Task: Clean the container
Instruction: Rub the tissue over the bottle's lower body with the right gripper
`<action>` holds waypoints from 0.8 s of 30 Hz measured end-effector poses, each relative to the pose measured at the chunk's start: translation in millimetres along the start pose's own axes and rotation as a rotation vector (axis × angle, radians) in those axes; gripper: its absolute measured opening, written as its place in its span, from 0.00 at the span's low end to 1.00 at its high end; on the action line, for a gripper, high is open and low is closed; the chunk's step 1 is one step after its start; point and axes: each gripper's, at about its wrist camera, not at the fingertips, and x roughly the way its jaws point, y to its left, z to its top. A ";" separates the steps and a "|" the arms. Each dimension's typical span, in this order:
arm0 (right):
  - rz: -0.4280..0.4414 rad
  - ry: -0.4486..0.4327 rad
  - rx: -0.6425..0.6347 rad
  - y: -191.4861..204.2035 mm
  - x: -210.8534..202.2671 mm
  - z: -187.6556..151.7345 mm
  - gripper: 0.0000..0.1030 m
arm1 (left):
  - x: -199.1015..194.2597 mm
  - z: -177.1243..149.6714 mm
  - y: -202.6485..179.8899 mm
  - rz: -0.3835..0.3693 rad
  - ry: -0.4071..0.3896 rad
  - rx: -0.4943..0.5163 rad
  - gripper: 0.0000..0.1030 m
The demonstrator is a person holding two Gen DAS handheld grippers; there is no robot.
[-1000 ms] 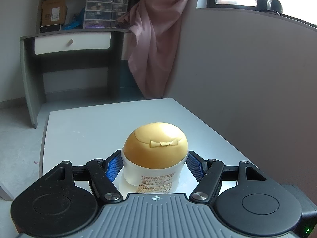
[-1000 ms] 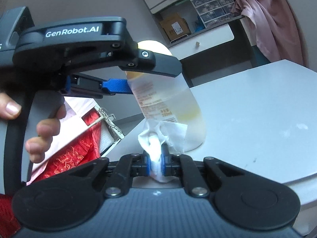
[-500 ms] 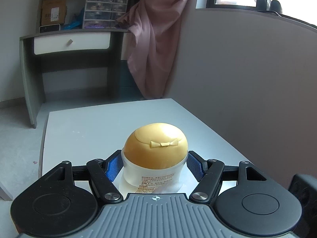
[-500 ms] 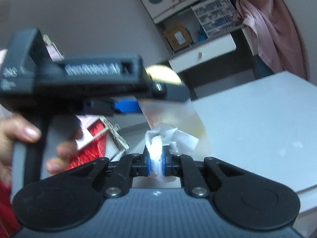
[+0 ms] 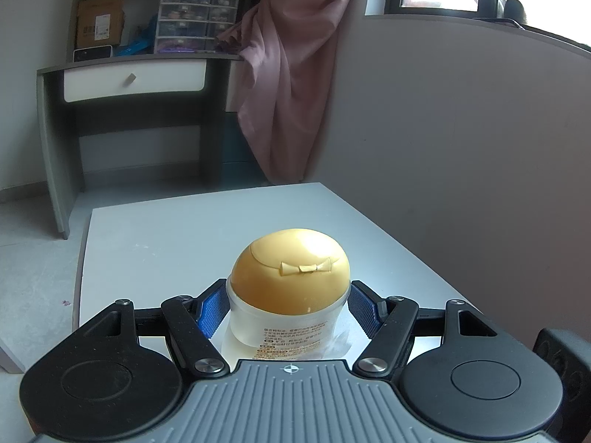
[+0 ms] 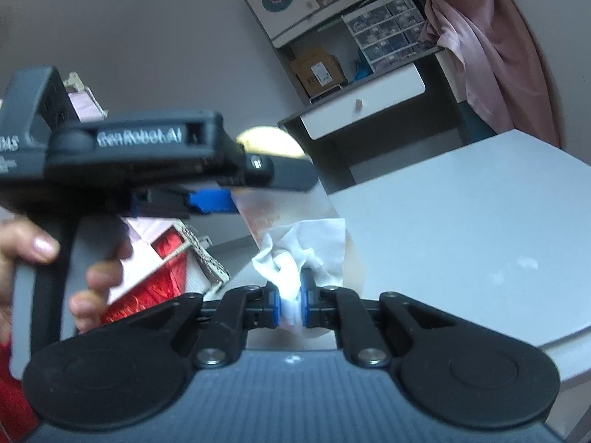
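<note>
Here the container (image 5: 290, 306), a translucent bottle with a rounded yellow cap (image 5: 291, 275), stands upright on the white table (image 5: 184, 243), close to the near edge. The cap has a small bow shape moulded on its front. The left gripper (image 5: 290, 304) holds the bottle just under the cap: its two blue pads (image 5: 212, 308) press on the left and right sides of the body, so the jaws are about half open and closed around the bottle. Some printed text shows on the lower front of the body.

In the right wrist view the same bottle (image 6: 291, 214) looks blurred, with the left gripper (image 6: 221, 199) coming to it from the left side. A person's hand (image 6: 44, 254) grips the handle of that tool; a thumb and some fingers are visible.

The right gripper (image 6: 289, 302) has its jaws almost completely closed, and a crumpled white tissue (image 6: 303, 251) is pinched between the blue pads. The loose part of the tissue spreads upward and lies against the lower side of the bottle, touching it.

Behind the table stands a grey desk (image 5: 129, 74) with a white drawer, and shelves above it carry a cardboard box (image 5: 98, 24) and a small drawer organiser (image 5: 197, 14). A pink curtain (image 5: 291, 74) hangs beside the desk. At the left of the right wrist view, some red fabric (image 6: 147, 288) lies below the table level.
</note>
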 end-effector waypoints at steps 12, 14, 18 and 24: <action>-0.033 0.037 -0.029 -0.4 2.6 -8.6 0.10 | 1.1 -0.7 1.0 0.002 0.000 0.004 0.68; -0.035 0.038 -0.028 0.8 1.6 -8.4 0.10 | 1.3 -1.0 0.8 0.003 0.000 0.005 0.68; -0.036 0.036 -0.027 4.4 -1.4 -6.6 0.10 | 0.5 -2.7 1.4 0.003 -0.001 0.006 0.68; -0.034 0.019 -0.048 12.5 -5.1 0.9 0.10 | 1.3 -2.1 2.0 -0.002 -0.001 0.002 0.68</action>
